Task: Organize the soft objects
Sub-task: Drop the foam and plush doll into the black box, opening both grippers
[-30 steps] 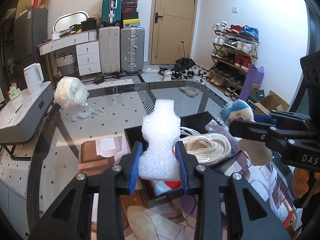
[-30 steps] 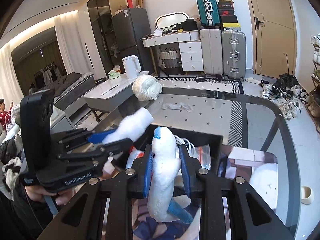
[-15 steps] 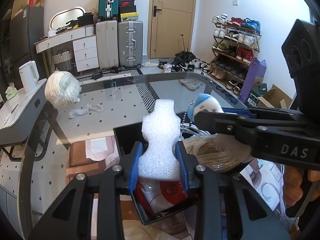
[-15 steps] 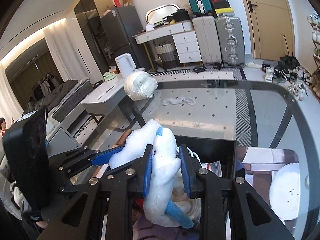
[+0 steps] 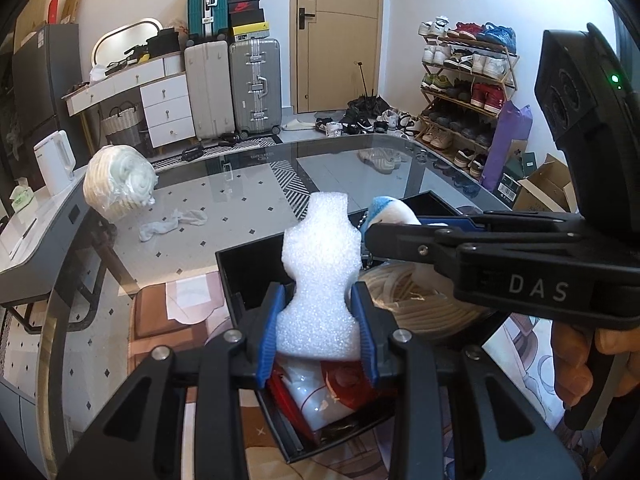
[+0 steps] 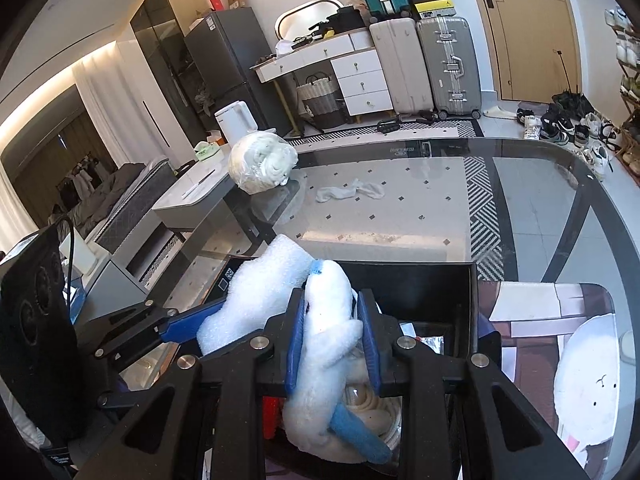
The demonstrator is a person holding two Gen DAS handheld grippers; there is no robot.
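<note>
We have both soft things held over the black box [image 5: 236, 276] near the middle of the glass worktop [image 5: 248, 208]. Our left tool [image 5: 318, 330] is clamped on the lower part of the white foam piece [image 5: 318, 280], its blue pads pressing the foam from either side, and the foam stands upright above the box's near half. Our right tool [image 6: 331, 346] is closed tight on the blue-and-white plush shark [image 6: 326, 344], whose snout points toward twelve o'clock in the right wrist view and whose blue tail fin hangs toward five o'clock over the box's inside. In that view the foam sits at about ten o'clock of the shark, touching or nearly touching its head. In the left wrist view the right tool comes in from three o'clock, with the shark's head just beside the foam at about two o'clock. Inside the box lie a coil of cream rope [image 5: 416, 300] and a red-and-white packet [image 5: 324, 392] beneath the foam. Farther out on the worktop, at about ten o'clock, lies a crumpled white sock [image 5: 172, 224], and beyond it a wrapped white bundle [image 5: 118, 184] at the worktop's far edge. A hand [image 5: 580, 360] grips the right tool's handle at four o'clock.
</note>
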